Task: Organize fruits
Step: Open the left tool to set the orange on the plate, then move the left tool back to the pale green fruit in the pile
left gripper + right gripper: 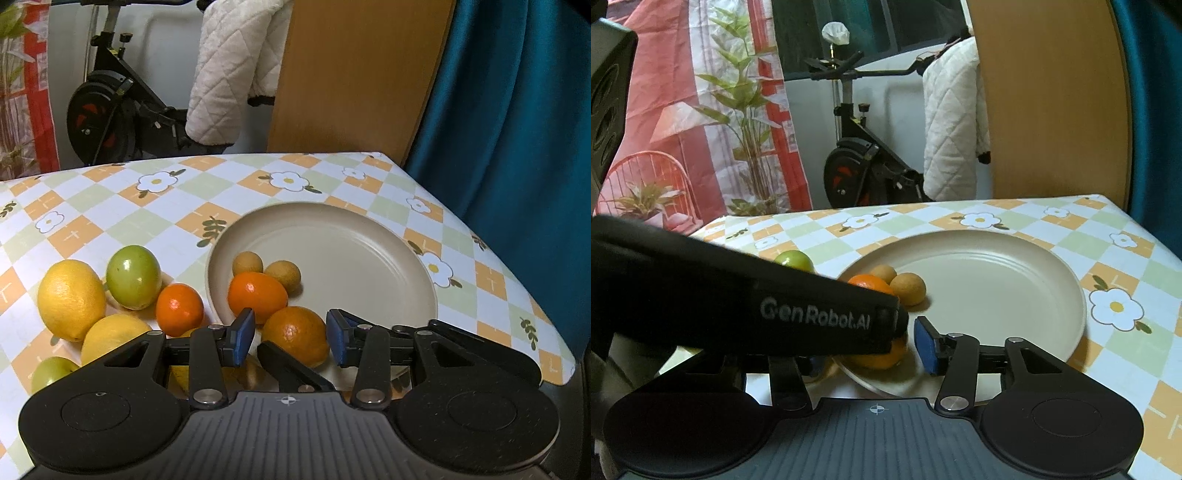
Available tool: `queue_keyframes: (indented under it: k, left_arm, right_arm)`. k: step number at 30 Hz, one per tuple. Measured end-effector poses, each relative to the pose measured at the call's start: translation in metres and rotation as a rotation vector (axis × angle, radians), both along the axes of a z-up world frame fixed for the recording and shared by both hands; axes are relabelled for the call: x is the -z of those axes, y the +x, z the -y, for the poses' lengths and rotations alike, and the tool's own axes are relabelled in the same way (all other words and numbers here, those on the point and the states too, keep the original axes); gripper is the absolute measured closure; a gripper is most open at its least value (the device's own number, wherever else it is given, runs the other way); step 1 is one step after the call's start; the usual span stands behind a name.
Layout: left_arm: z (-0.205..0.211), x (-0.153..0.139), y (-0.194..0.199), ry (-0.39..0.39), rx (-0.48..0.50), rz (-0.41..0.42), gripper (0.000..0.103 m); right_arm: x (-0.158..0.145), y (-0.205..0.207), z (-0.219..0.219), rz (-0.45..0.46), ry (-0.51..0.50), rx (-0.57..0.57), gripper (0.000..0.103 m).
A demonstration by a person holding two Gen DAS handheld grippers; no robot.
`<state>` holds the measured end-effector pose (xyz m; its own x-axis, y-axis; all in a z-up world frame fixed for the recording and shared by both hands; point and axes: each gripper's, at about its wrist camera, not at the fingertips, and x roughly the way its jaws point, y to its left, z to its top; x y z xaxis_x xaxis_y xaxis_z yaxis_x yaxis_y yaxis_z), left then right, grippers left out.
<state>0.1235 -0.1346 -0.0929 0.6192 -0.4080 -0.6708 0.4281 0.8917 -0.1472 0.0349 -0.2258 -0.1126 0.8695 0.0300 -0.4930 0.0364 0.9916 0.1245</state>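
Orange set down at the plate's near edge.

The left gripper point(290, 338) stands part open around the orange point(297, 334), pads just clear of it; it holds nothing. The right gripper point(875, 341), part open, also brackets it without gripping. Likely next: back away, then reach left of the plate point(369, 254) for another fruit.

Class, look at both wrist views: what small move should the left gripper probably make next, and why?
Probably lift back, clear of the plate. The left gripper straddles an orange at the plate's near edge, its blue pads showing gaps either side, so the fruit looks released; more fruit waits on the tablecloth.
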Motion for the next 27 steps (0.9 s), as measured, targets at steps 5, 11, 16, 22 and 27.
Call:
queue_keyframes:
  k: [5,11,16,22,27]
  left_arm:
    - [-0.011,-0.010,-0.005,-0.027,-0.021,0.014,0.058]
    - [-0.040,-0.030,-0.019,-0.064,-0.037,0.051,0.058]
    - [-0.077,-0.038,-0.029,-0.083,-0.078,0.054,0.058]
    - [-0.118,-0.039,-0.035,-0.123,-0.163,0.039,0.058]
    - [-0.138,-0.034,-0.038,-0.125,-0.212,0.027,0.058]
  right_arm:
    - [-0.004,-0.008,-0.004,0.051,-0.029,-0.012,0.051]
    - [-0.008,-0.016,-0.009,0.086,-0.048,-0.029,0.051]
    - [-0.010,-0.019,-0.016,0.096,-0.055,-0.070,0.051]
    - [-0.012,-0.023,-0.032,0.103,-0.079,-0.134,0.052]
    - [-0.013,-0.024,-0.044,0.095,-0.082,-0.171,0.054]
